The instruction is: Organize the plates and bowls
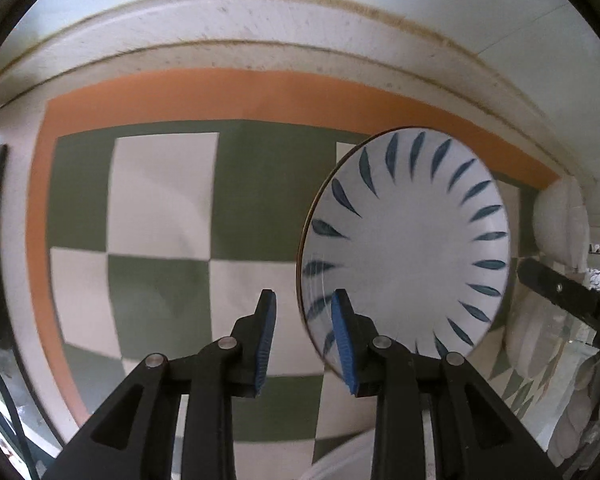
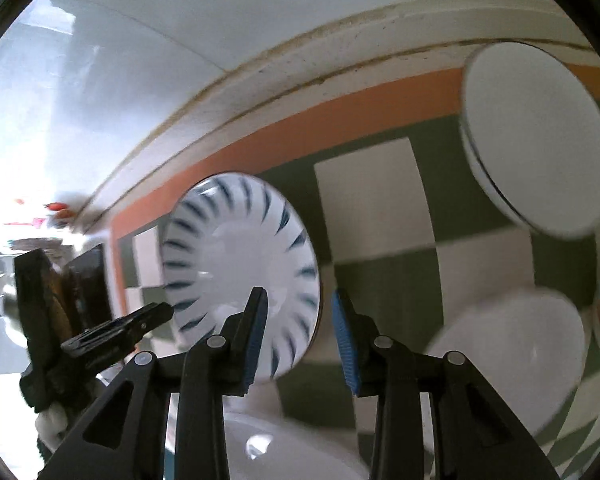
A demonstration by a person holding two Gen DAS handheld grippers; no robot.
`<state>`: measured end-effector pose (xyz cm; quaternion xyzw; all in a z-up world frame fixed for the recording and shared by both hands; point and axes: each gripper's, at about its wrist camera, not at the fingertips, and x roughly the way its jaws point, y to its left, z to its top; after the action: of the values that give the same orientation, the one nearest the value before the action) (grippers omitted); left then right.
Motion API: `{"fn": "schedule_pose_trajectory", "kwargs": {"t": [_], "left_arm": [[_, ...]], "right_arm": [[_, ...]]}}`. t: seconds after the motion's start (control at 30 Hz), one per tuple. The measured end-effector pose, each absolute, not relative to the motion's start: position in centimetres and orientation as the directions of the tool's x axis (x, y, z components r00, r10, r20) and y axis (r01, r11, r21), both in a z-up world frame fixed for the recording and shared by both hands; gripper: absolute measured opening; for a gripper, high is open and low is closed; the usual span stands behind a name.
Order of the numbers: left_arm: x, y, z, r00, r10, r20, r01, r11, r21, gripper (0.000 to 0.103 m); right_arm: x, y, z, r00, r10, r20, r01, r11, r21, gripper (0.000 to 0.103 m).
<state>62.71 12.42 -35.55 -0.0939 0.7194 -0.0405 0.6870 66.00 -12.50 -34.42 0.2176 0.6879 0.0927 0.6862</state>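
Looking down through both wrist cameras, I saw the checked green-and-white mat (image 1: 160, 192) with its orange border filling most of each view, lying flat on a white surface (image 1: 300, 58).

On the mat sat the blue-leaf bowl (image 1: 408, 248), white with dark blue strokes fanning round its inside. In the left wrist view it lay right of centre. In the right wrist view it lay left of centre.

The right wrist view also showed 3 plain white dishes. 1 round dish (image 2: 540, 140) sat near the mat's far right corner. A white bowl (image 2: 512, 360) sat nearer, well apart from the patterned bowl. A 3rd dish (image 2: 268, 440) lay just under my right tool, partly hidden. All 3 were blurred.

My left gripper (image 1: 304, 296) pointed steeply down with its blue pads a narrow gap apart. The bowl's left rim showed in that gap, close to the right-hand pad, but no pad pressed on it that I could see. My right gripper (image 2: 298, 294) stood open, pads clear of the bowl's right rim, which showed between them.

Each tool appeared in the other's view, flanking the bowl.
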Motion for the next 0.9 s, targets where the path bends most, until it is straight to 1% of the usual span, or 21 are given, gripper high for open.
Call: {"fn": "schedule_pose_trajectory", "kwargs": {"t": [0.07, 0.1, 0.13, 0.17, 0.2, 0.5, 0.63, 0.9], "left_arm": [[63.1, 12.2, -36.3, -0.047, -0.200, -0.979, -0.079, 0.977, -0.196, 0.024], [63.2, 12.0, -36.6, -0.046, -0.208, -0.977, -0.074, 0.976, -0.205, 0.020], [63.2, 11.9, -36.7, -0.038, -0.220, -0.975, -0.070, 0.974, -0.217, 0.018], [63.3, 11.9, -36.6, -0.028, -0.214, -0.976, -0.068, 0.975, -0.212, 0.018], [63.3, 11.9, -36.5, -0.014, -0.208, -0.978, -0.066, 0.976, -0.207, 0.018], [62.4, 11.3, -36.3, 0.011, -0.196, -0.981, -0.060, 0.979, -0.196, 0.018], [61.9, 10.9, -34.7, 0.040, -0.189, -0.981, -0.044, 0.981, -0.190, 0.018], [59.2, 10.1, -31.1, 0.093, -0.196, -0.976, -0.010, 0.980, -0.198, 0.018]], "right_arm": [[66.9, -12.2, -35.9, 0.010, 0.421, -0.907, 0.180, 0.892, 0.416, 0.036], [67.2, -12.1, -36.6, -0.001, 0.437, -0.900, 0.189, 0.884, 0.428, 0.033], [67.6, -12.1, -37.1, -0.005, 0.444, -0.896, 0.195, 0.879, 0.435, 0.027], [67.8, -12.0, -37.6, -0.012, 0.436, -0.900, 0.196, 0.883, 0.426, 0.011], [67.9, -11.9, -37.9, -0.008, 0.433, -0.901, 0.192, 0.885, 0.424, 0.008], [67.3, -11.0, -37.6, 0.020, 0.403, -0.915, 0.129, 0.906, 0.402, 0.007], [66.5, -11.2, -36.5, 0.041, 0.406, -0.913, 0.107, 0.907, 0.408, 0.006], [63.8, -12.7, -32.7, 0.092, 0.419, -0.903, 0.072, 0.902, 0.426, 0.006]]}}
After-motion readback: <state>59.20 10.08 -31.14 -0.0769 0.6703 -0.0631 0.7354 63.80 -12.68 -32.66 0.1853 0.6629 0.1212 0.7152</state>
